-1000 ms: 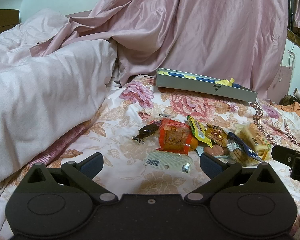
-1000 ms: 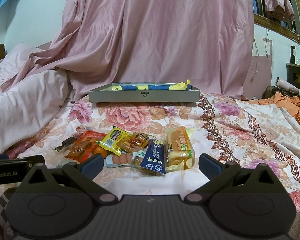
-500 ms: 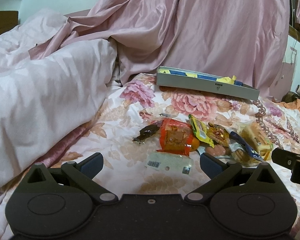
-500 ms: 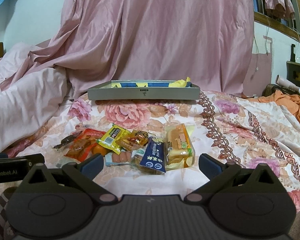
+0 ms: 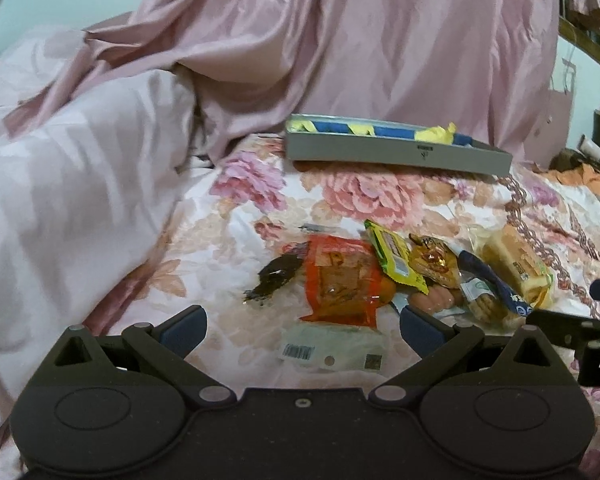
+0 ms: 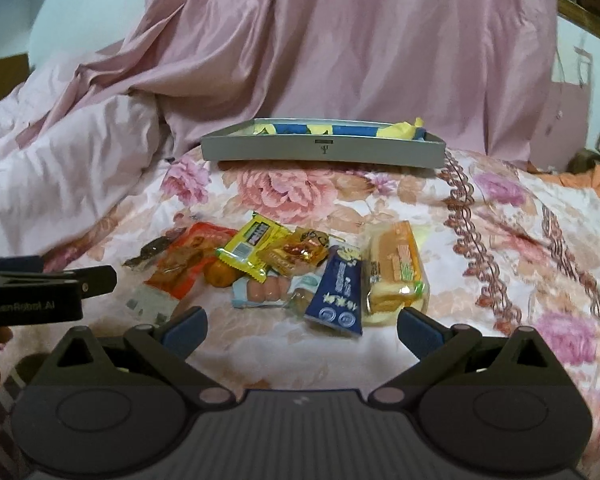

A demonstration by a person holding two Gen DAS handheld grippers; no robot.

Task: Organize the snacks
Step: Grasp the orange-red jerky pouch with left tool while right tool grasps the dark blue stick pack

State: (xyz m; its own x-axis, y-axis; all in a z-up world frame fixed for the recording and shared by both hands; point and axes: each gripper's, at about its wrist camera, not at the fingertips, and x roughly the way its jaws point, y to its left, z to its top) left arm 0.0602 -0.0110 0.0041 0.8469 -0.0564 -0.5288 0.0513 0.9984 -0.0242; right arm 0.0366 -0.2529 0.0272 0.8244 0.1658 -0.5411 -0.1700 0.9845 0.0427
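Note:
A heap of snack packets lies on the flowered bedspread point(image 5: 235, 248). In it I see an orange packet point(image 5: 340, 284), a yellow-green bar point(image 5: 394, 258), a gold packet point(image 5: 432, 262), a blue packet point(image 6: 338, 294), a bread loaf in clear wrap point(image 6: 396, 268), pink sausages point(image 6: 265, 289), a dark wrapped piece point(image 5: 277, 278) and a white barcoded packet point(image 5: 332, 350). A grey tray point(image 6: 324, 151) holding blue and yellow items sits behind them. My left gripper point(image 5: 302, 326) is open just above the white packet. My right gripper point(image 6: 300, 326) is open just short of the blue packet and bread.
A pale pink duvet point(image 5: 59, 184) is bunched up on the left. Pink curtain fabric point(image 6: 340, 40) hangs behind the tray. Orange cloth point(image 6: 592, 178) lies at the far right. The right gripper's body point(image 5: 580, 332) juts into the left wrist view.
Both grippers have moved forward toward the snack heap, which looks larger and nearer now. Both stay open and nothing has been picked up.

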